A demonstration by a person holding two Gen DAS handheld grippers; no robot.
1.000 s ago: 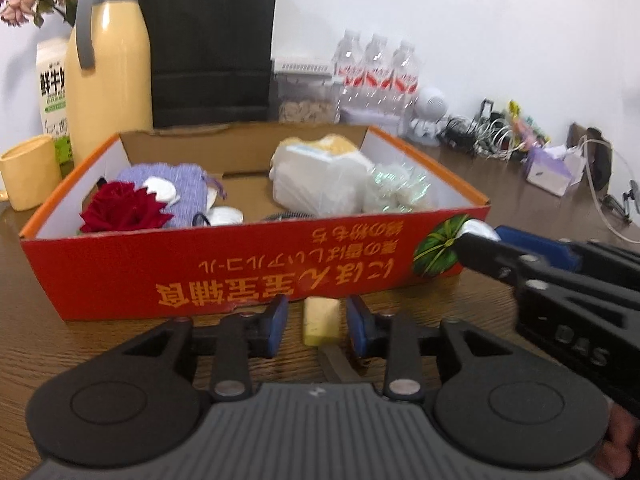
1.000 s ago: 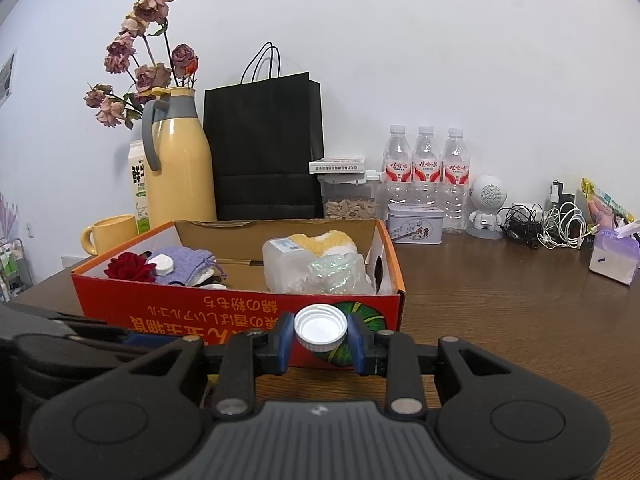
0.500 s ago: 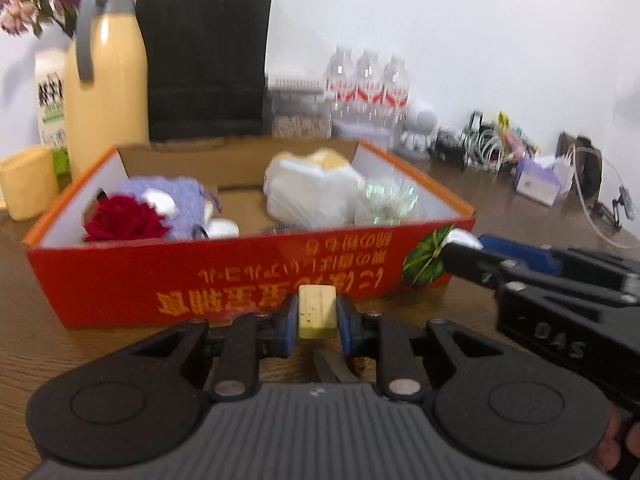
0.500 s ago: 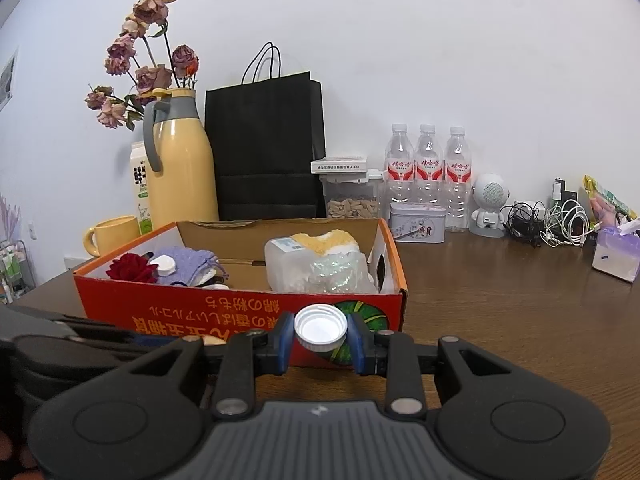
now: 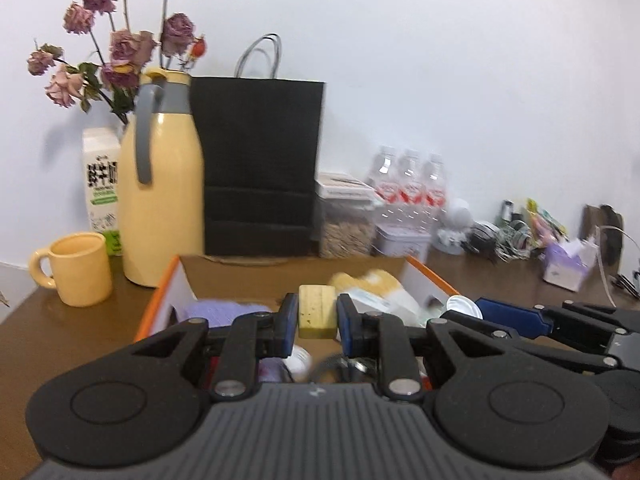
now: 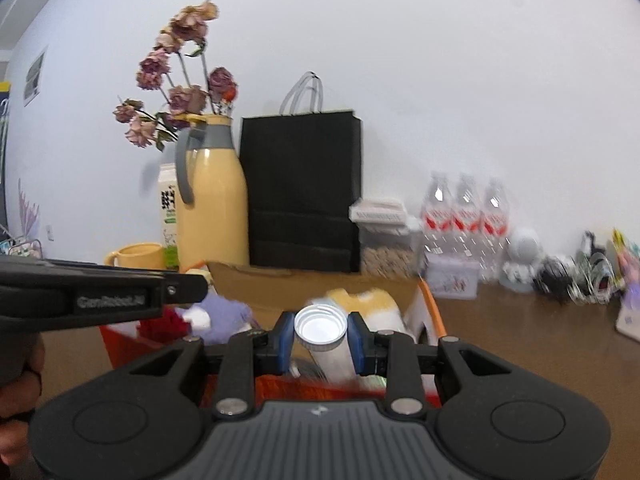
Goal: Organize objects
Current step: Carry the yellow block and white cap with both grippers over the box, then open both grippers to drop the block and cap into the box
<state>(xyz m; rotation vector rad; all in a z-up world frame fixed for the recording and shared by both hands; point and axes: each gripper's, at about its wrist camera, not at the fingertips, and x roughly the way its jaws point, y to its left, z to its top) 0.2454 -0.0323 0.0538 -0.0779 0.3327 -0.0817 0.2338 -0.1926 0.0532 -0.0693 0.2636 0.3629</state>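
Observation:
My left gripper [image 5: 317, 313] is shut on a small pale yellow block [image 5: 316, 308], held up over the orange cardboard box [image 5: 164, 292]. My right gripper [image 6: 320, 330] is shut on a white bottle cap [image 6: 320, 326], also raised above the box [image 6: 430, 300]. In the left wrist view the right gripper [image 5: 476, 310] reaches in from the right with the white cap [image 5: 462, 307] at its tip. The left gripper's side [image 6: 100, 296] crosses the right wrist view from the left. Inside the box lie a purple knitted pouch [image 6: 224, 314], a red rose [image 6: 168, 322] and a yellow-and-white bundle [image 6: 376, 306].
Behind the box stand a yellow thermos jug [image 5: 160, 200] with dried flowers [image 5: 116, 48], a milk carton [image 5: 100, 184], a yellow mug [image 5: 78, 268] and a black paper bag [image 5: 260, 164]. Water bottles [image 5: 408, 188], a tin, cables [image 5: 504, 236] and a tissue pack [image 5: 568, 268] line the back right of the brown table [image 5: 68, 328].
The left gripper closed on the yellow block that lay on the table before the box, then lifted it above the box. The right gripper, still holding the cap, rose too.

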